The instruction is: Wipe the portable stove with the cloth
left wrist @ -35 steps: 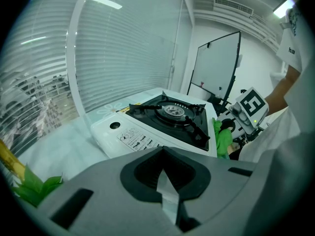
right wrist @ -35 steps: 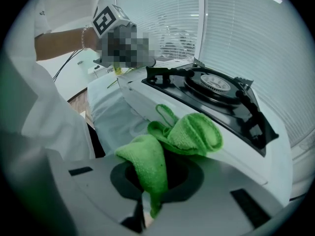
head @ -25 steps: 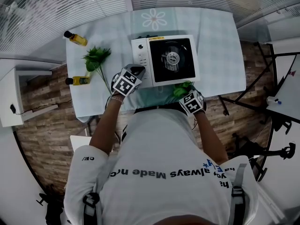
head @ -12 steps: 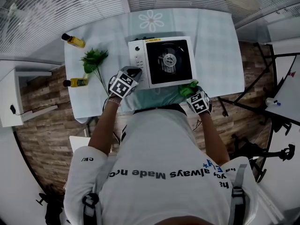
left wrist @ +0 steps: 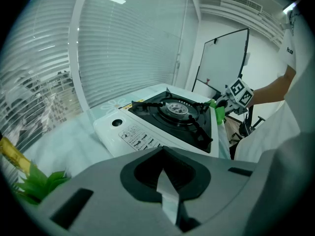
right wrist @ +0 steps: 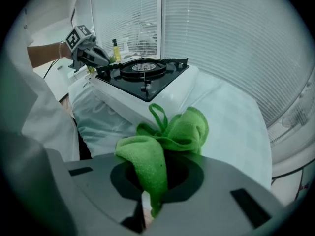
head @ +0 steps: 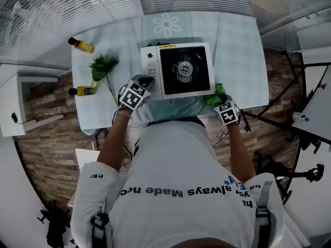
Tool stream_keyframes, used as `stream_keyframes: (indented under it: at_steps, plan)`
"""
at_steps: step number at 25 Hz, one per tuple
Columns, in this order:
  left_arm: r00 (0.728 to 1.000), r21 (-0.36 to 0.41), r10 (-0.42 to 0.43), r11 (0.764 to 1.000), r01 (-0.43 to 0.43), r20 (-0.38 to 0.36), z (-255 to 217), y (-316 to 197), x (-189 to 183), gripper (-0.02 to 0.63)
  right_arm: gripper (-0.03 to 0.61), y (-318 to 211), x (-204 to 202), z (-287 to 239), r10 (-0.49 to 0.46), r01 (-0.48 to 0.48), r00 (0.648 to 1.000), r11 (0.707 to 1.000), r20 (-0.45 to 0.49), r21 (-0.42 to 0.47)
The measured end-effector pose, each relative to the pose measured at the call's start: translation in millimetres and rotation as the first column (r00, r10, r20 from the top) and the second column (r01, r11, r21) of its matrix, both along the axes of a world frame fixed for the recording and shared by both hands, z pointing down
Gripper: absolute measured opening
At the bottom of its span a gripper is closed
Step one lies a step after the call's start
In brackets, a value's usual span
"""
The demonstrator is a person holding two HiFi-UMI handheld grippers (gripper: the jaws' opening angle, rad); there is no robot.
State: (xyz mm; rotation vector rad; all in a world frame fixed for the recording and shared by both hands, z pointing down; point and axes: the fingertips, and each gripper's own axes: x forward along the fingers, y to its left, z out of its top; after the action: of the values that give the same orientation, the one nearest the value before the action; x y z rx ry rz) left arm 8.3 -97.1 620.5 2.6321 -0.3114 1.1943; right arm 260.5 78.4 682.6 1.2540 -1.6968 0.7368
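Observation:
The portable stove, white with a black burner top, stands mid-table. My right gripper is shut on a green cloth just off the stove's front right corner. In the right gripper view the cloth bunches out of the jaws of my right gripper, with the stove beyond to the left. My left gripper sits by the stove's front left corner, near its control panel. From the left gripper view, my left gripper is shut with nothing in it, short of the stove.
Two yellow bottles and a green plant sprig lie on the table's left part. The table has a pale cloth with a flower print. Window blinds run behind; a whiteboard stands at the right.
My right gripper has carried the green cloth rightward from the stove's front edge to its front right corner. The left gripper has hardly moved.

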Motion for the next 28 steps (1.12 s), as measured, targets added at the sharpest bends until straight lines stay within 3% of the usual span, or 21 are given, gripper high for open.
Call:
stream_keyframes:
  at_steps: [4,28]
  plan:
    - [1.000,-0.006,-0.019,1.000,0.019,0.001,0.7,-1.0,0.5,0.012,0.023,-2.5,4.2,-1.7,-0.087,0.085,0.995,0.996,-0.053,-0.023]
    - [0.996,-0.007,-0.084,0.996,0.084,-0.008,0.7,-2.0,0.3,0.012,0.023,-116.9,48.2,-15.4,-0.138,0.145,0.981,0.989,-0.133,0.042]
